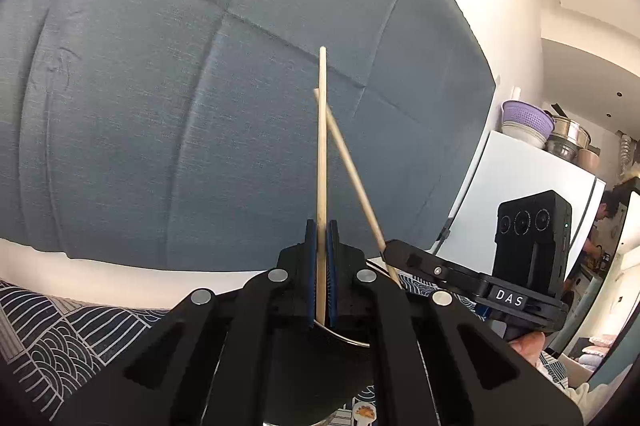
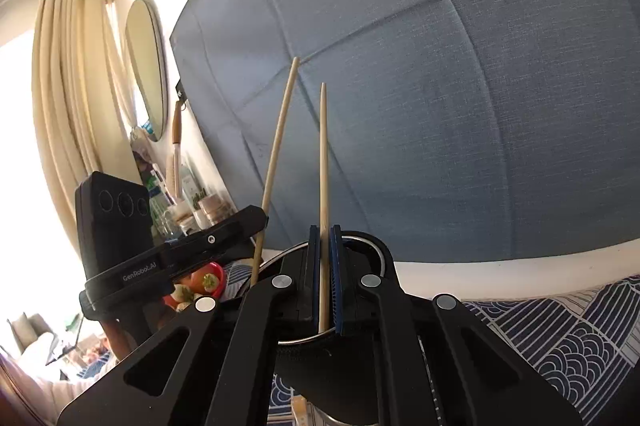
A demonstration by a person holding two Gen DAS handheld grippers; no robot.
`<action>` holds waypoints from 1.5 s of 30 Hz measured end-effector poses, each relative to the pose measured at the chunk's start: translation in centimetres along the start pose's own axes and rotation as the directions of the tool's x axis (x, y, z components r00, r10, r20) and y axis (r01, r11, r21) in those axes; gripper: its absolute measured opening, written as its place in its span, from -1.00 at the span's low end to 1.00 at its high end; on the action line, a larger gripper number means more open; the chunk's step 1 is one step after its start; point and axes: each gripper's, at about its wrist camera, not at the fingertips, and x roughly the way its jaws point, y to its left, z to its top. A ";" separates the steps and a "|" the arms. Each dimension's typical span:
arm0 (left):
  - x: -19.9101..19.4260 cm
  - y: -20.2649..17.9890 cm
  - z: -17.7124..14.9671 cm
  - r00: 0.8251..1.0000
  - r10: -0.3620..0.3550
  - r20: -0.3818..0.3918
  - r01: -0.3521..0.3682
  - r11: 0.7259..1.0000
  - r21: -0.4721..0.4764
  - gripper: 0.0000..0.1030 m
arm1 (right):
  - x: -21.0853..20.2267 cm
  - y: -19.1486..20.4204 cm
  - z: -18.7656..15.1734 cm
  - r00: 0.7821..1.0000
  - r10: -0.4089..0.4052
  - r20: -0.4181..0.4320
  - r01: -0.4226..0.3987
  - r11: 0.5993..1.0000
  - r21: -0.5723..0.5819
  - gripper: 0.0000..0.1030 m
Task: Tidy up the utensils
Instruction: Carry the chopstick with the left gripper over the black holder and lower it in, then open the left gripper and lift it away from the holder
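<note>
Chopstick point(image 1: 321, 162) pale wood, slim, upright; second chopstick point(image 1: 352, 174) tilted alongside.

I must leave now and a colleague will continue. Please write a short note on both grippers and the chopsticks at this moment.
Left gripper: jaws shut on one chopstick, which stands upright.
Right gripper: jaws shut on the other chopstick, also upright.
Both lower ends are at the rim of the dark metal cup on the patterned cloth.
Done: both chopsticks picked up and brought to the cup.
Left: release them into the cup. Other utensils are not in view.
</note>
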 end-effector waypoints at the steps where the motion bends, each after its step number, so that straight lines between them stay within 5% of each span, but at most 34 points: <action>1: -0.3 0.0 -0.1 1.000 0.013 -0.003 -0.013 1.000 0.014 -0.91 | -0.1 0.2 0.0 1.000 -0.010 -0.003 0.010 1.000 -0.008 -0.91; 12: -1.3 -1.3 0.6 0.991 0.107 -0.086 -0.098 0.990 0.100 -0.91 | -1.2 2.6 0.2 0.993 -0.105 -0.044 0.100 0.990 -0.103 -0.91; 20: 0.0 -2.0 0.6 0.976 0.123 -0.178 -0.098 0.985 0.144 -0.91 | -0.8 3.6 -0.3 0.985 -0.149 -0.085 0.134 0.979 -0.155 -0.90; 24: 0.0 -2.4 0.4 0.972 0.146 -0.184 -0.114 0.978 0.174 -0.29 | -1.1 4.4 -0.7 0.972 -0.223 -0.077 0.201 0.954 -0.222 -0.72; 27: -0.7 -2.0 0.4 0.967 0.187 -0.172 -0.154 0.970 0.189 0.05 | -1.8 4.9 -1.0 0.961 -0.273 -0.050 0.251 0.931 -0.265 0.11; 31: -1.9 -1.5 0.3 0.958 0.245 -0.150 -0.212 0.956 0.205 0.42 | -2.6 4.8 -1.7 0.950 -0.308 -0.047 0.283 0.915 -0.288 0.53; 45: -7.7 -2.7 -0.3 0.926 0.351 -0.141 -0.320 0.925 0.206 0.88 | -5.2 6.6 -1.8 0.951 -0.306 -0.040 0.291 0.931 -0.221 0.70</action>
